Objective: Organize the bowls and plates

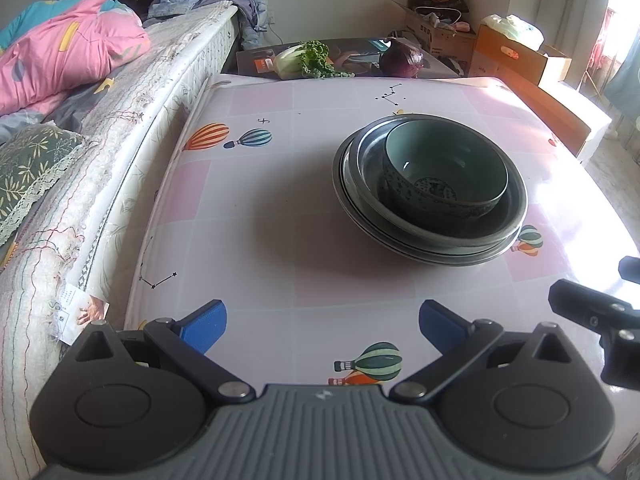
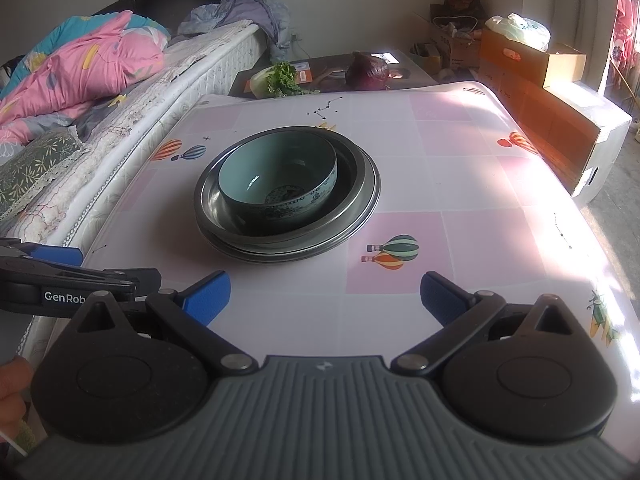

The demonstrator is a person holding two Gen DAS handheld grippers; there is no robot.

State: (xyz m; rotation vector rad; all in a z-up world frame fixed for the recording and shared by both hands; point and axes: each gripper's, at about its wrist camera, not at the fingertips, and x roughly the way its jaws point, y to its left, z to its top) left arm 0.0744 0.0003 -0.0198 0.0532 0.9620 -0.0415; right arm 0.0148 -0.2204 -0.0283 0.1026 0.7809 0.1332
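Sitting nested near the middle of the table (image 2: 460, 168): a green bowl (image 2: 280, 176) inside a stack of metal plates (image 2: 352, 216), all rims level, nothing tilted. Looks already gathered into one pile, so probably little left of the sorting, unless the bowl is meant to come out and stand apart.

Lying ahead of both tools, well apart from either. Ahead and to the right of the left gripper (image 1: 322, 326), with the bowl (image 1: 444, 172) pushed toward the far right of the plates (image 1: 400, 240). Ahead and slightly to the left of the right gripper (image 2: 325, 294). No long axis to speak of, everything round, so any approach direction grips the rim alike. Hard to call which side is nearer; the right seems a little closer and more squarely lined up.

Both sets of blue fingers (image 1: 206, 326) spread wide, holding nothing, hovering above the patterned cloth near the front edge. Left tool also showing at the left edge of the right view, just beside its neighbour.

Farther off: a leafy cabbage (image 2: 280, 78) and a purple cabbage (image 2: 368, 70) past the far edge, a bed (image 1: 132, 128) along the left, cardboard boxes (image 2: 532, 64) to the right.
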